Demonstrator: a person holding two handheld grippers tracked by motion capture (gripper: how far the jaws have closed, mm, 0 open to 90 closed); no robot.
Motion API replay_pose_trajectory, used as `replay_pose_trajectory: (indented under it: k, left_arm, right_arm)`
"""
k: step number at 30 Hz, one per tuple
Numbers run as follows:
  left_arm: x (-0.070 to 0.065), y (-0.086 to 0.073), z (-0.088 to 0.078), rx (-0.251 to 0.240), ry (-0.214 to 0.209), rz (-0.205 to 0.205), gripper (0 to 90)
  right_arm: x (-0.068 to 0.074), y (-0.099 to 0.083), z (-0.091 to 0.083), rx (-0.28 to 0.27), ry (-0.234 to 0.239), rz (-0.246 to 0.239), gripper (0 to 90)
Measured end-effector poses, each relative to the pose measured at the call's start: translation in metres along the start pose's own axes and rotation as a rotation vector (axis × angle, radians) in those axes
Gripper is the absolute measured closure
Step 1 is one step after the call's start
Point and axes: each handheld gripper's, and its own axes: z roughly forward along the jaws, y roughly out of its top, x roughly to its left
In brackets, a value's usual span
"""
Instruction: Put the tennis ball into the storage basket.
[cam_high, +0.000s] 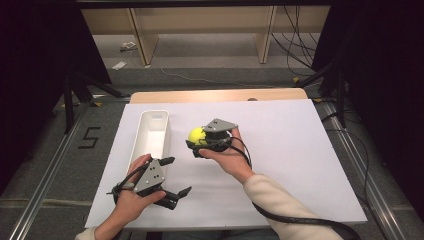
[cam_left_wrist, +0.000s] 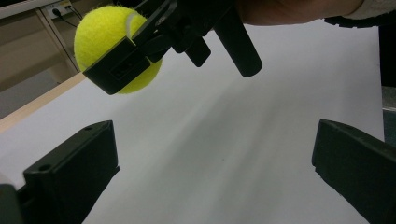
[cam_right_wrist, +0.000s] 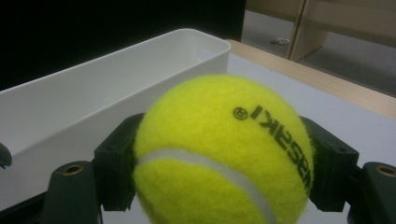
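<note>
Right gripper view: tennis ball (cam_right_wrist: 219, 154) clamped in right tool (cam_right_wrist: 219, 172), printed lettering uppermost, white seam slanting down-right; left tool (cam_high: 176, 176) wide

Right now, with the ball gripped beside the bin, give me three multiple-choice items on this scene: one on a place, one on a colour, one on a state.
1. Where is the white bin relative to the tennis ball in the high view?
A. To its left
B. To its right
C. Underneath it

2. What colour is the tennis ball?
A. Orange
B. Yellow-green
C. Blue

3. How does the left gripper stand?
A. Shut on the ball
B. Shut on the bin's rim
C. Open, holding nothing

Answers:
1. A, since the high view shows the bin left of the ball, which the right gripper holds beside it, not over it.
2. B, as the right gripper view shows bright yellow-green felt with a white seam.
3. C, because the left gripper view shows its jaws wide apart over the bare white table cover.
</note>
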Motion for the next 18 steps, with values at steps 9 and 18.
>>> replay_pose_trajectory:
  k: [9, 18]
  left_arm:
    - [-0.0002, 0.0006, -0.0003, -0.001, 0.001, 0.003, 0.0]
    - [-0.0015, 0.0003, -0.0004, 0.002, -0.007, -0.017, 0.0]
  right_arm:
    - [0.0033, 0.0039, 0.0031, -0.004, 0.005, -0.006, 26.5]
    - [0.0038, 0.0085, 0.004, -0.008, 0.001, -0.008, 26.5]
